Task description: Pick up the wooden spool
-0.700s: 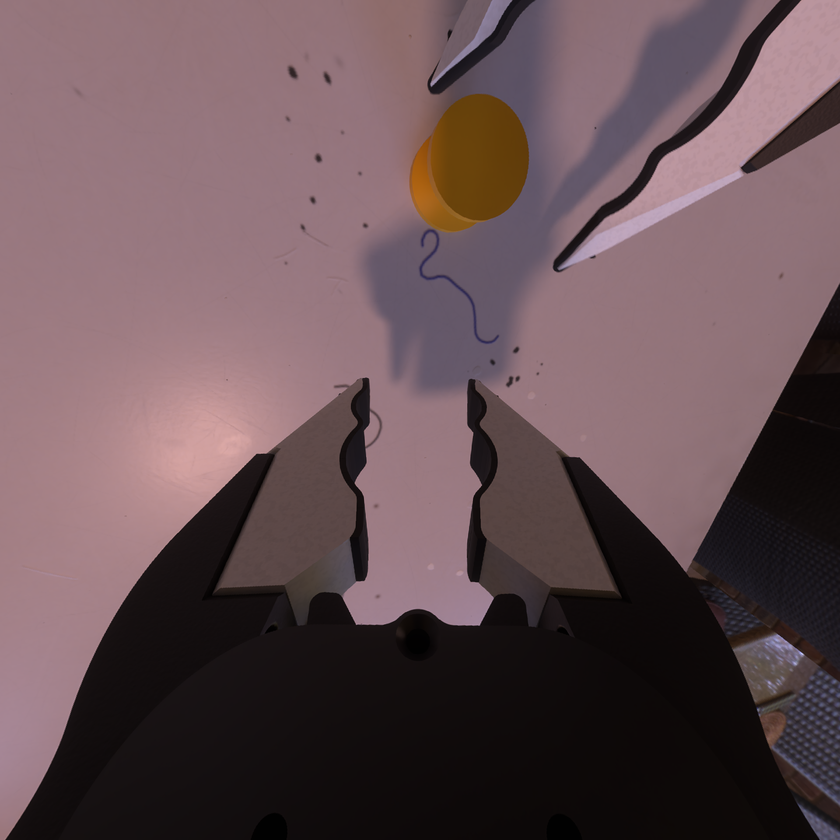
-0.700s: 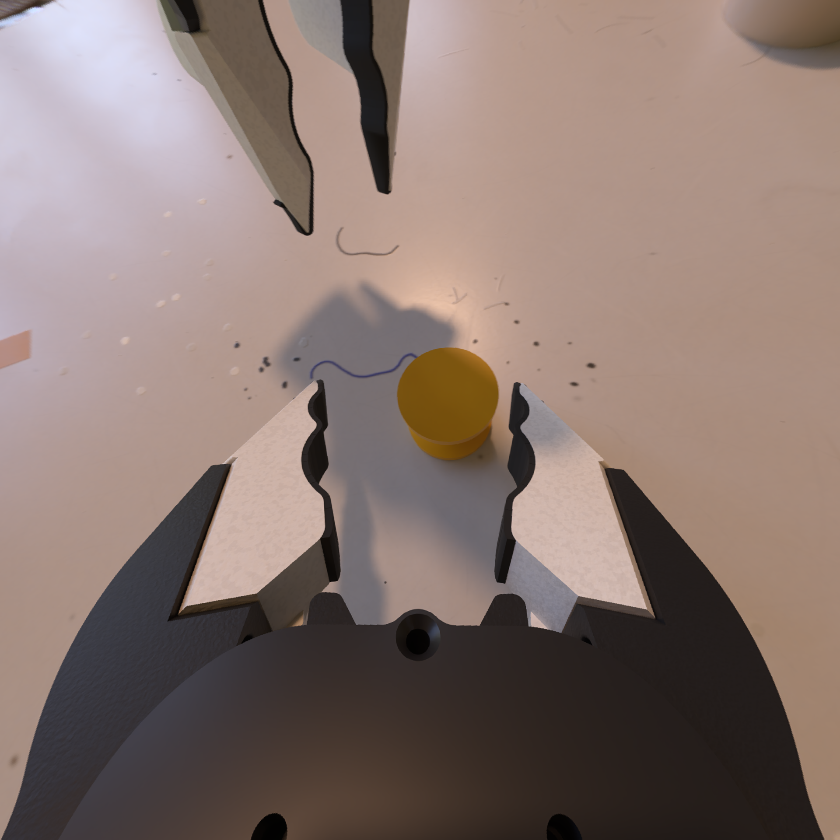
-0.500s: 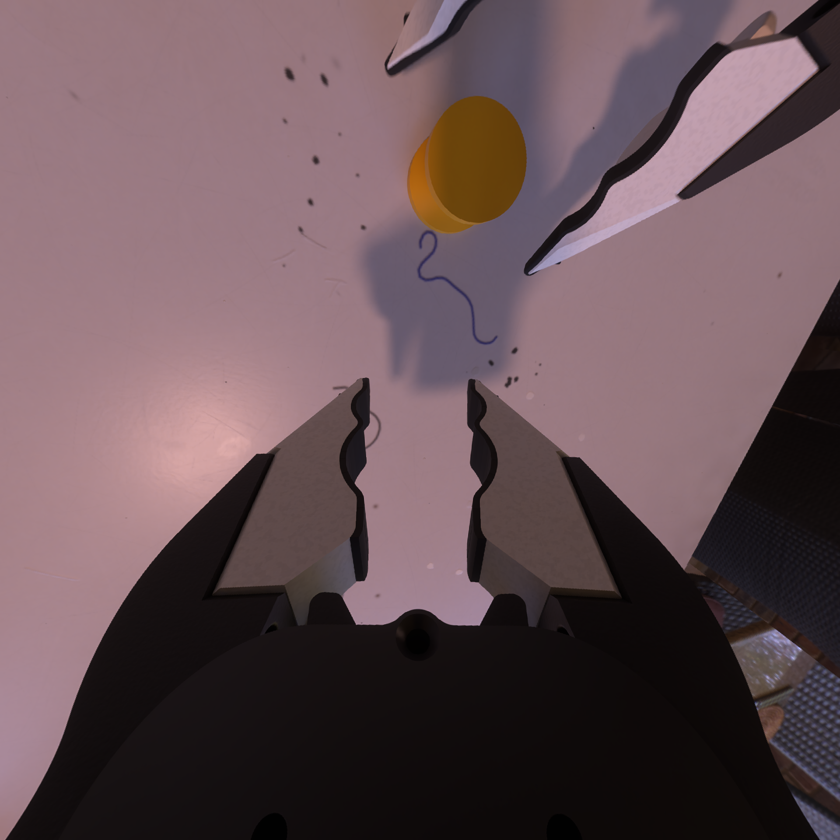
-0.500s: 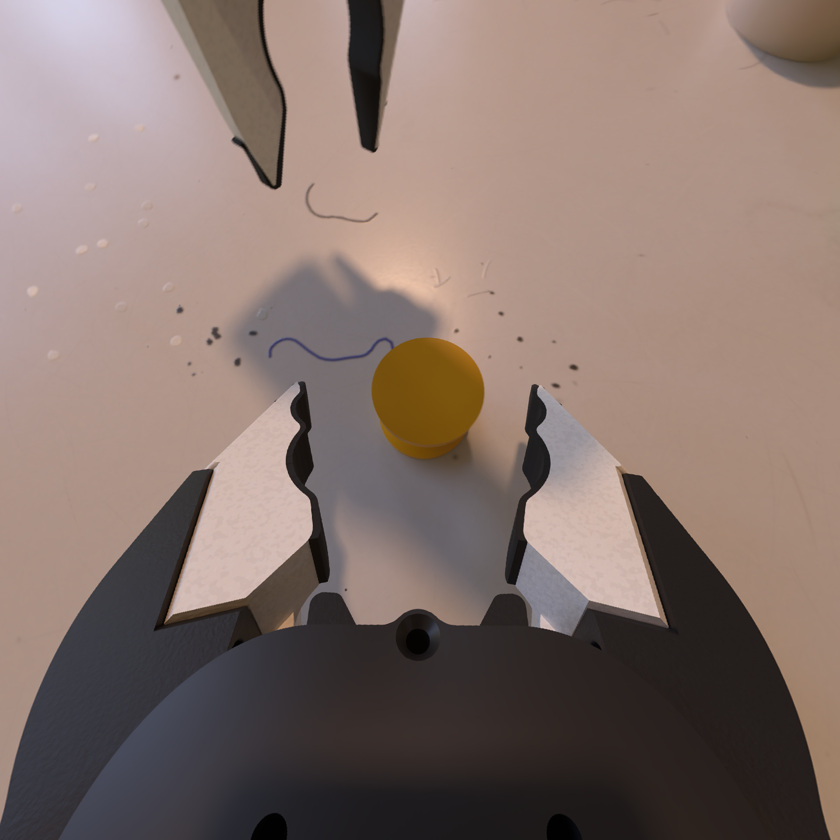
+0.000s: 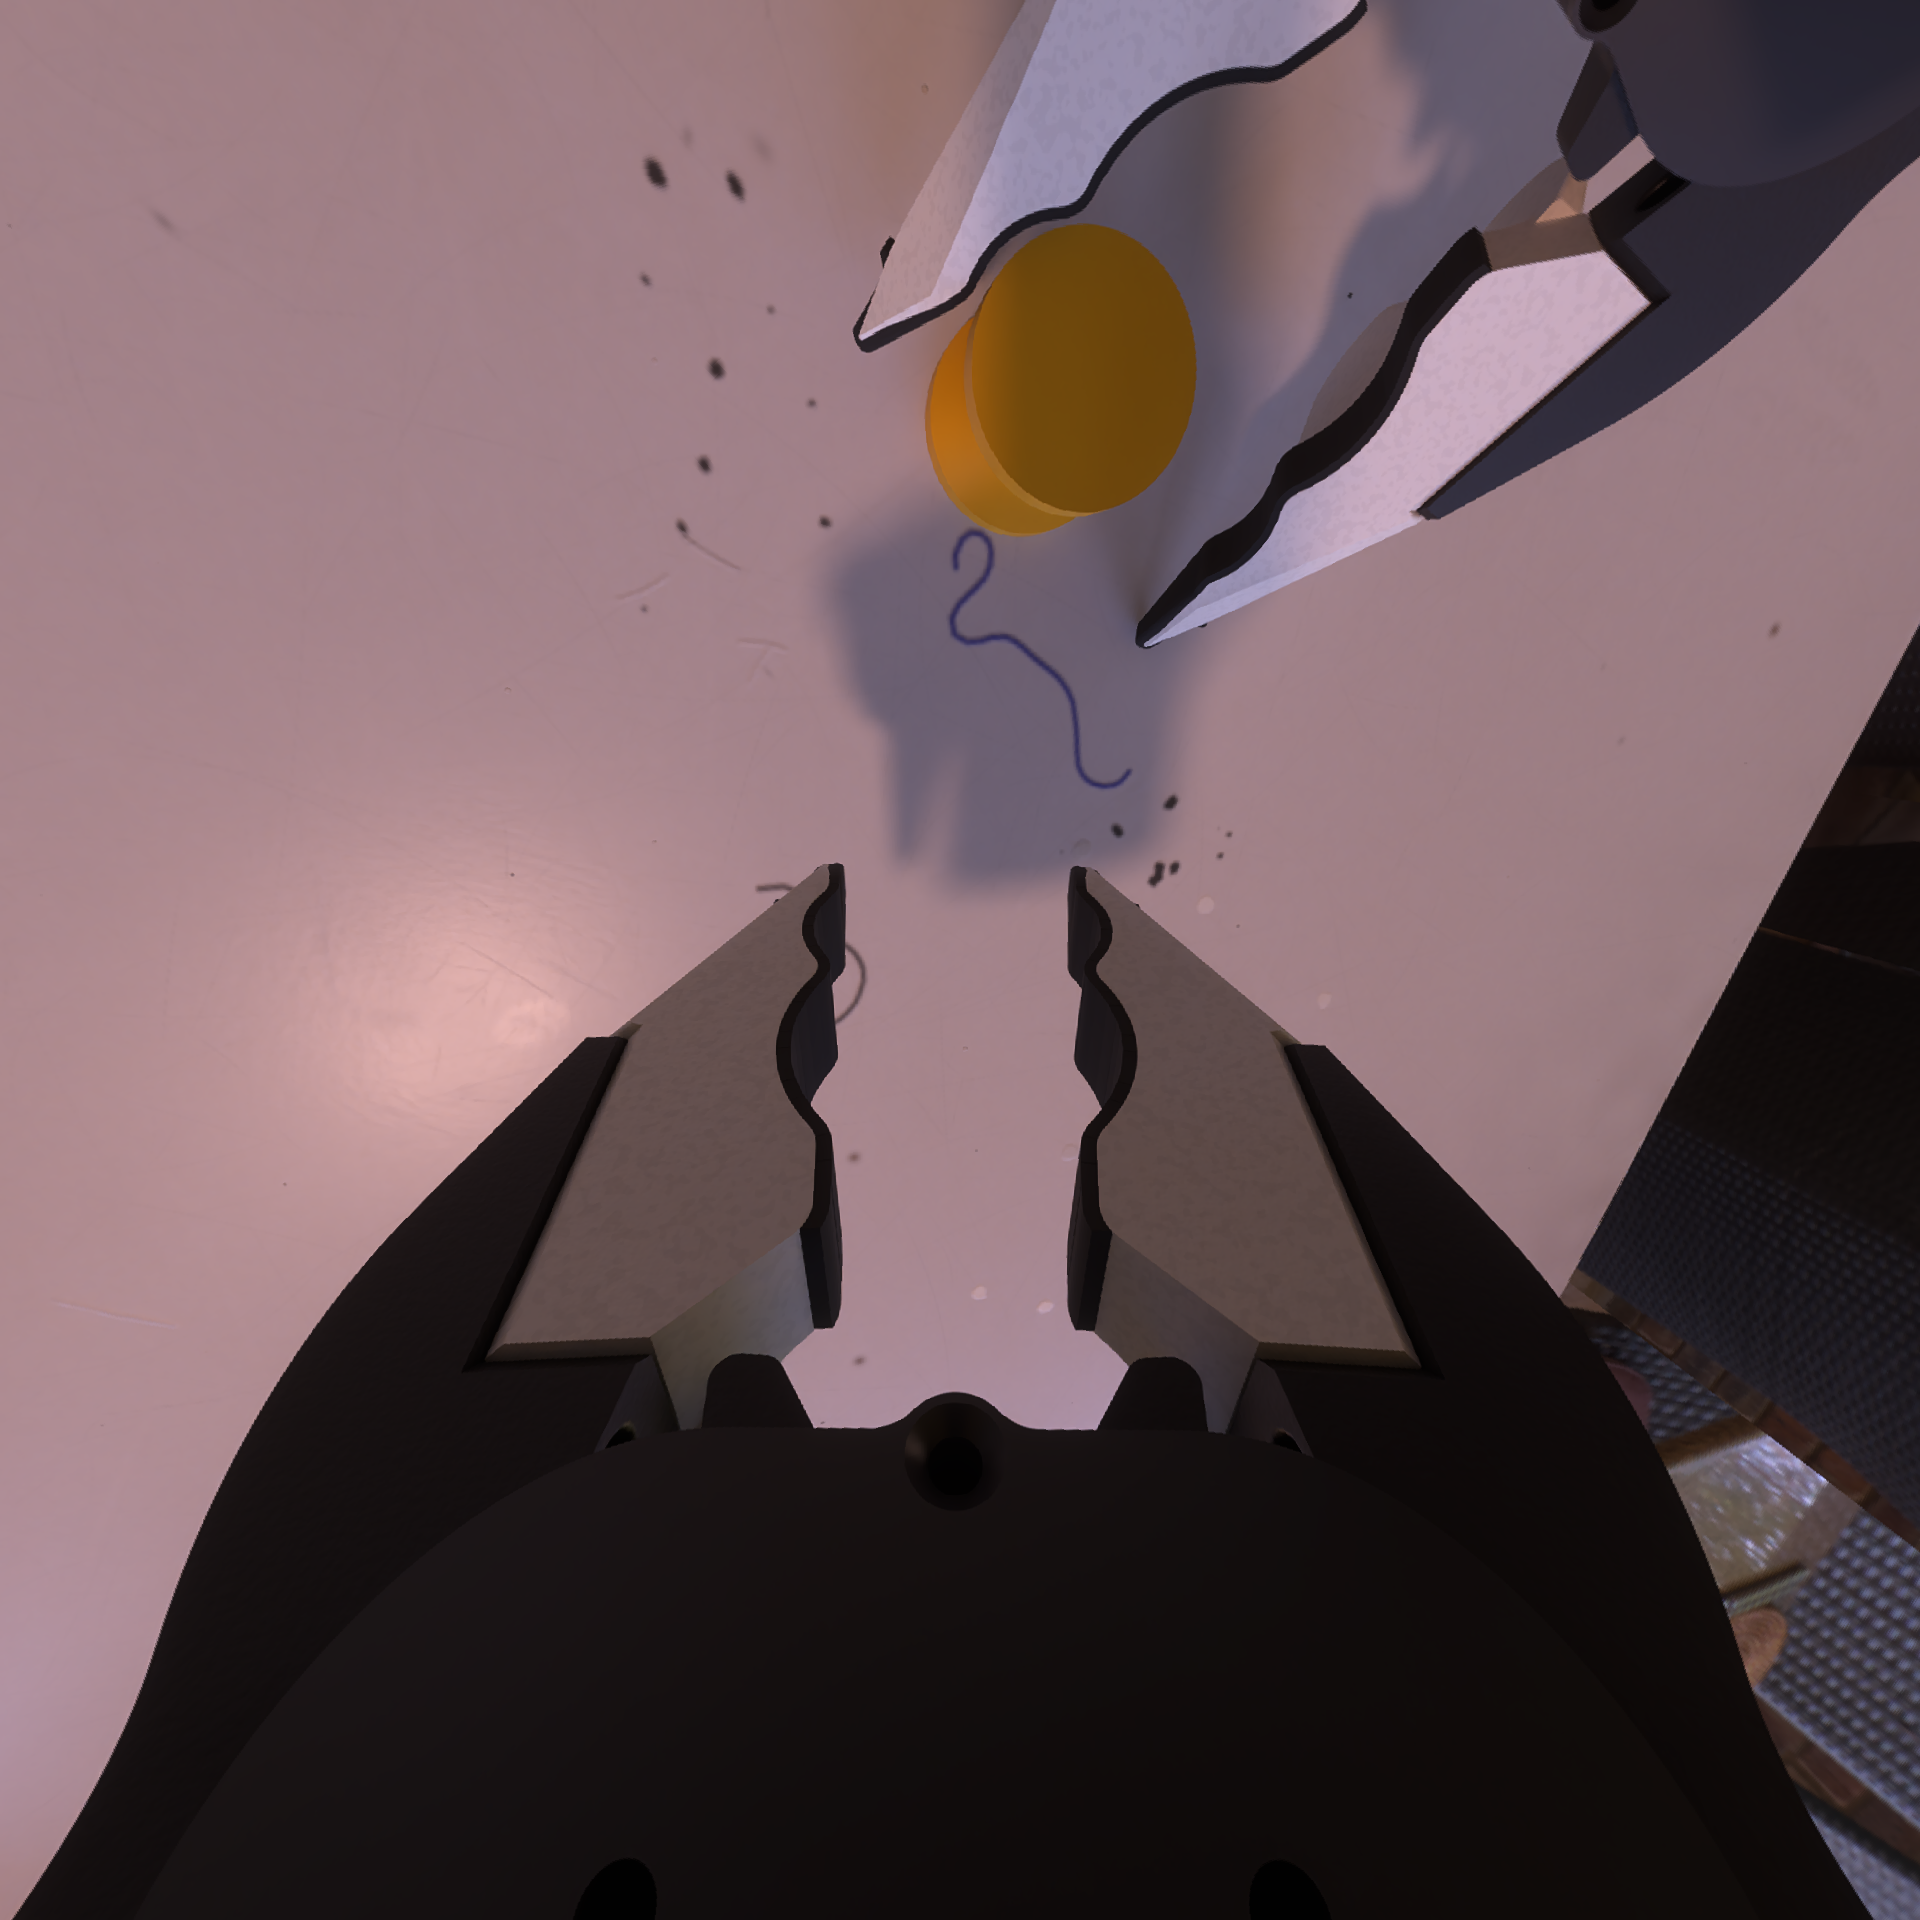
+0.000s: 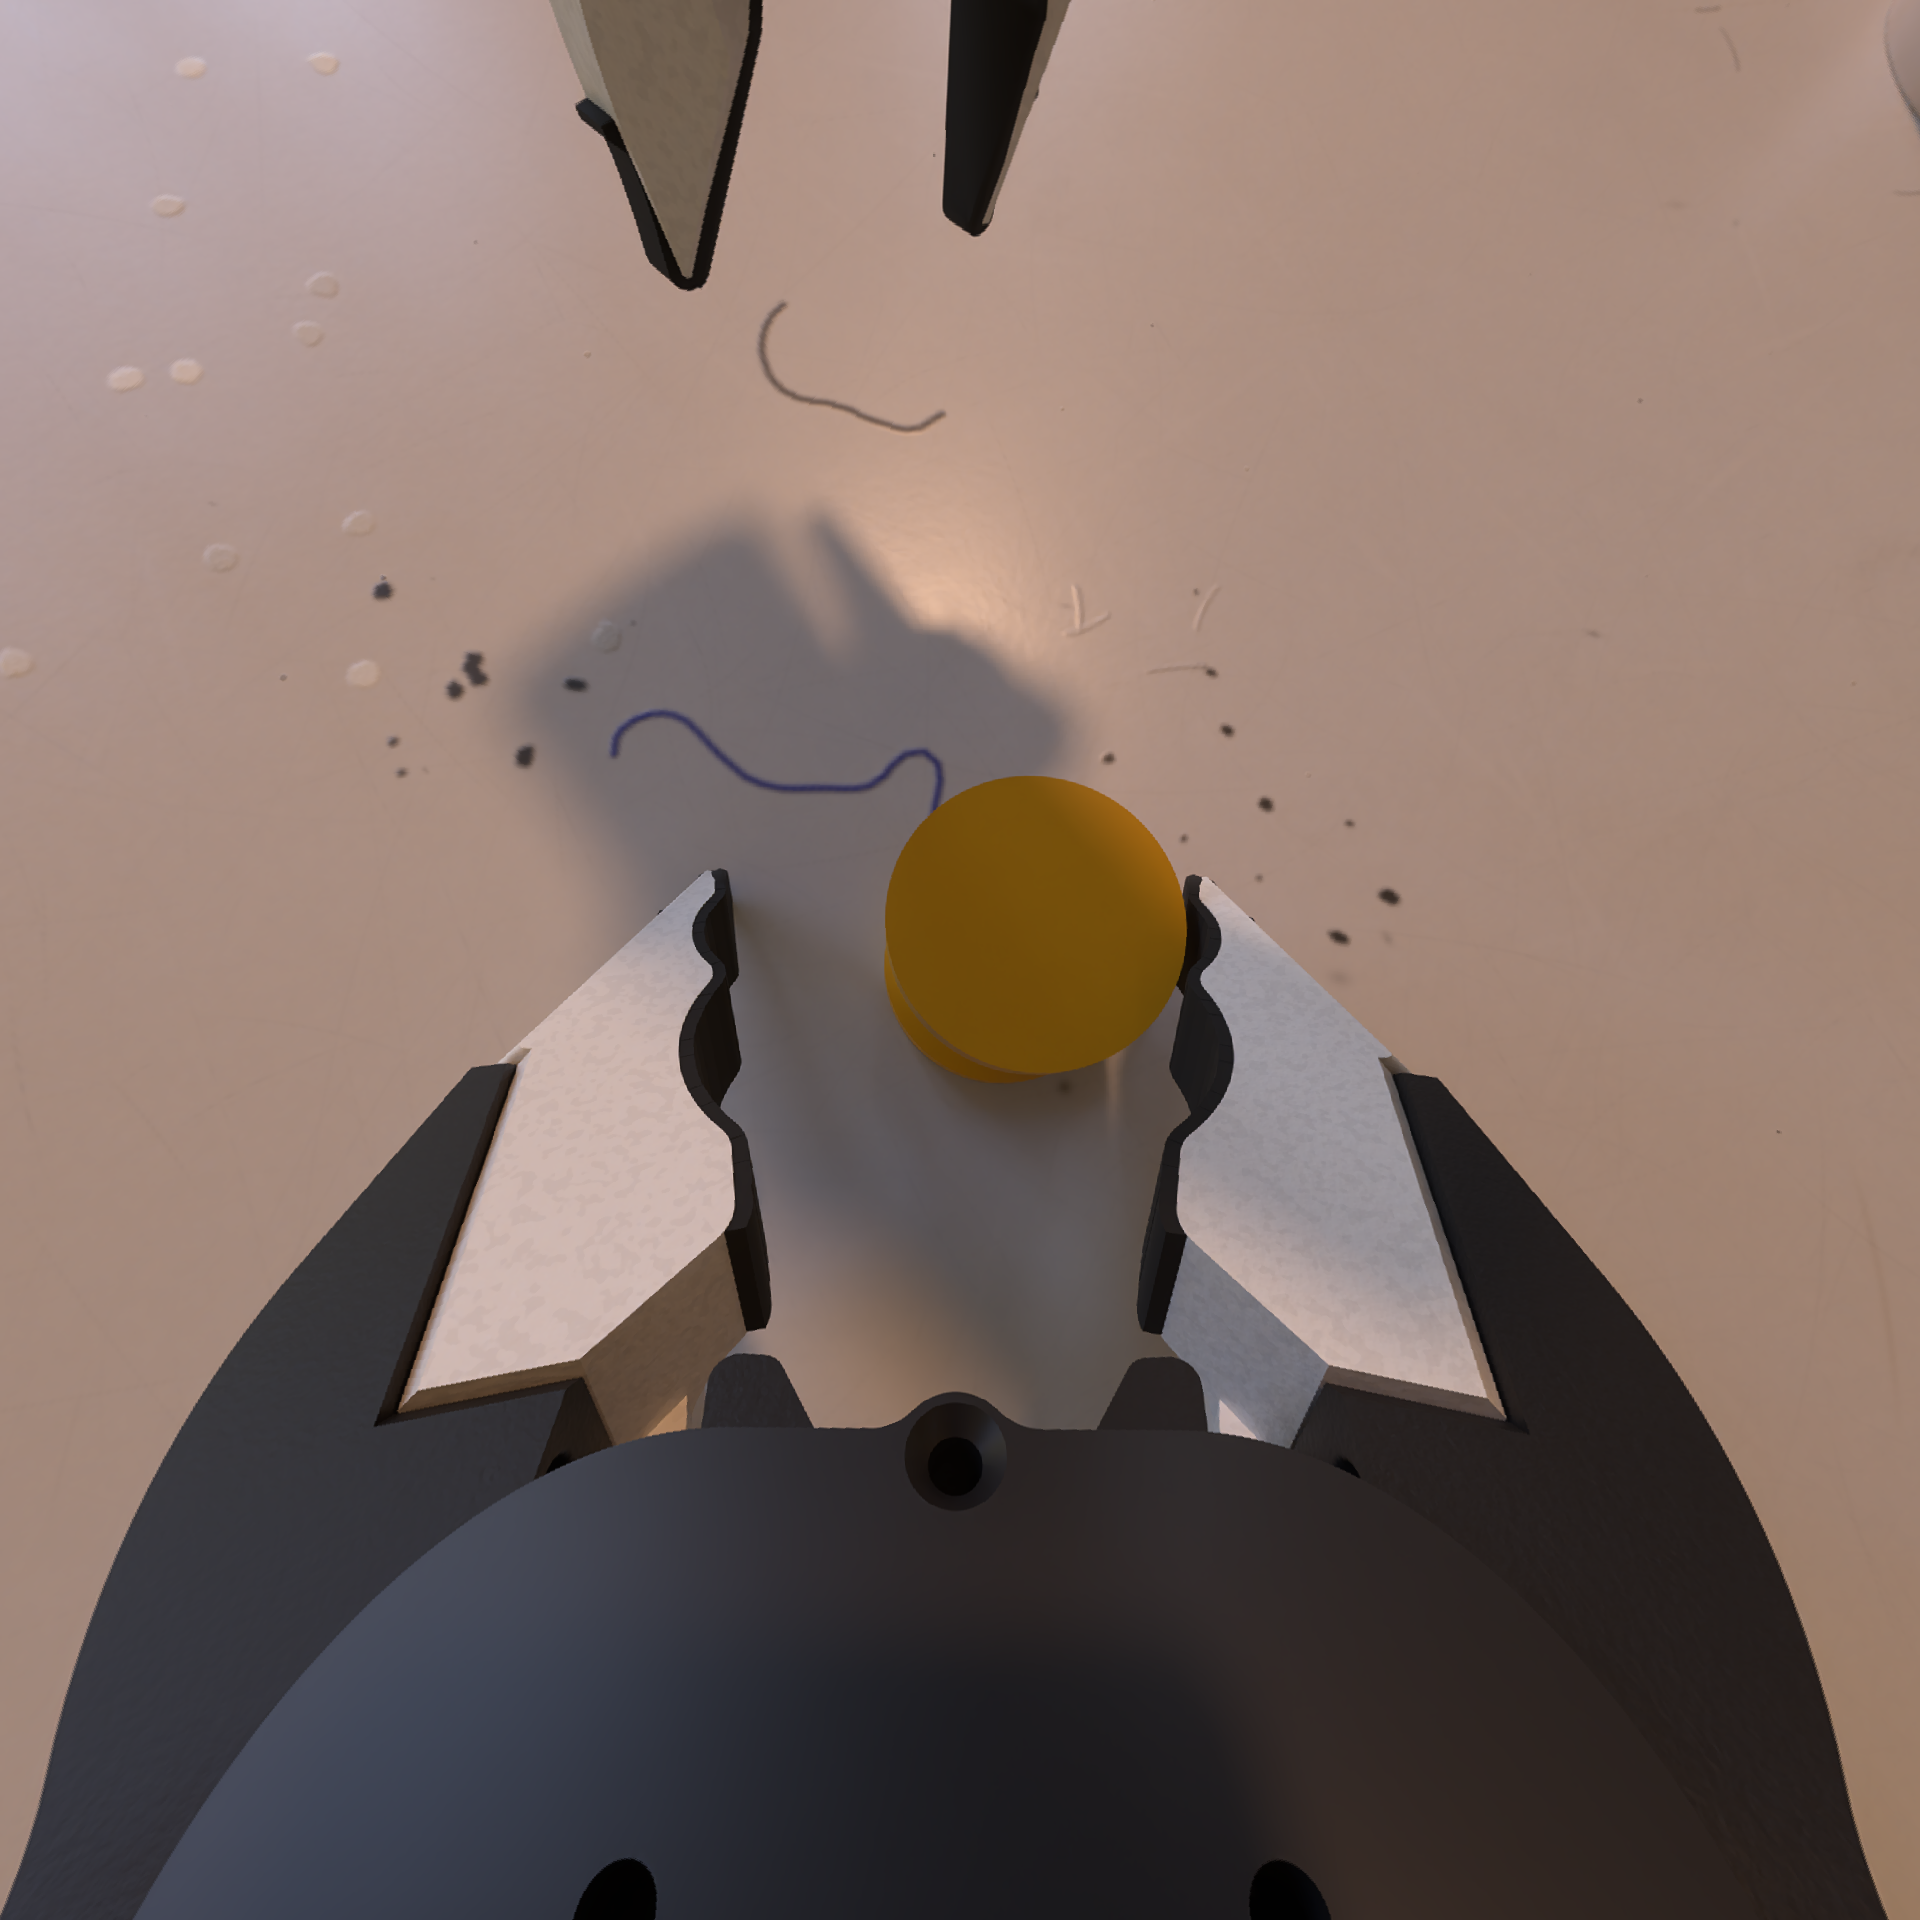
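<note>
The wooden spool (image 6: 1029, 925) is orange-yellow and stands upright on the pale table. My right gripper (image 6: 954, 883) is open and lowered around it, with the spool between the fingers and its rim touching the right finger (image 6: 1205, 935). In the left wrist view the spool (image 5: 1070, 374) stands ahead, and the right gripper (image 5: 1003, 488) straddles it. My left gripper (image 5: 954, 883) is open and empty, well short of the spool. It shows at the top of the right wrist view (image 6: 826, 255).
A blue thread (image 6: 779, 764) lies on the table beside the spool, also in the left wrist view (image 5: 1029, 665). A grey thread (image 6: 831, 384) lies farther off. Dark specks dot the surface. The table edge (image 5: 1704, 1039) runs along the right of the left wrist view.
My right gripper has moved forward and down over the spool, which now sits between its fingers against the right one. Its jaws have narrowed slightly. The left gripper has not moved.
</note>
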You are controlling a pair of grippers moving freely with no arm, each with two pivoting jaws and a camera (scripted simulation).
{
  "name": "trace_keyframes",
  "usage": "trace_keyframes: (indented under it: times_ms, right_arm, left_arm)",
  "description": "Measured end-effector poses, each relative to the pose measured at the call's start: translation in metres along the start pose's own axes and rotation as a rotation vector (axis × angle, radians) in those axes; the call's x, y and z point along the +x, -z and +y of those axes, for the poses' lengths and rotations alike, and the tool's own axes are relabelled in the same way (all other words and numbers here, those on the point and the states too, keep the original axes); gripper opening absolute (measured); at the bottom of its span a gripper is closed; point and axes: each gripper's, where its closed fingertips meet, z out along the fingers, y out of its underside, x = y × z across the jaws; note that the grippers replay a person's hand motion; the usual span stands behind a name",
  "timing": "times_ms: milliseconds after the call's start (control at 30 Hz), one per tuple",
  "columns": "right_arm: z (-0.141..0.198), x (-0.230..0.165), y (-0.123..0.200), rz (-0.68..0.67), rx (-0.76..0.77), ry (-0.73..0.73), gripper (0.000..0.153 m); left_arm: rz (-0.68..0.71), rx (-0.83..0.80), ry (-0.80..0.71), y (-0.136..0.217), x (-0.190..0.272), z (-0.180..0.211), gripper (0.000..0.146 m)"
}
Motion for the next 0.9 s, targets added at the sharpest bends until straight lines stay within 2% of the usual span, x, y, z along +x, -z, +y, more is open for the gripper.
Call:
trace_keyframes:
  times_ms: [167,567,900]
  right_arm:
    - [0.002,0.001,0.002,-0.005,0.005,0.005,0.082]
    - [0.006,0.012,0.011,0.064,0.034,-0.008,0.051]
    - [-0.015,0.03,0.043,-0.025,0.278,-0.255,0.051]
  left_arm:
    - [-0.003,0.006,0.001,0.0,0.0,0.001,0.043]
    - [0.004,0.006,0.011,-0.001,-0.001,0.003,0.043]
    - [0.019,0.009,0.022,-0.005,-0.001,0.012,0.043]
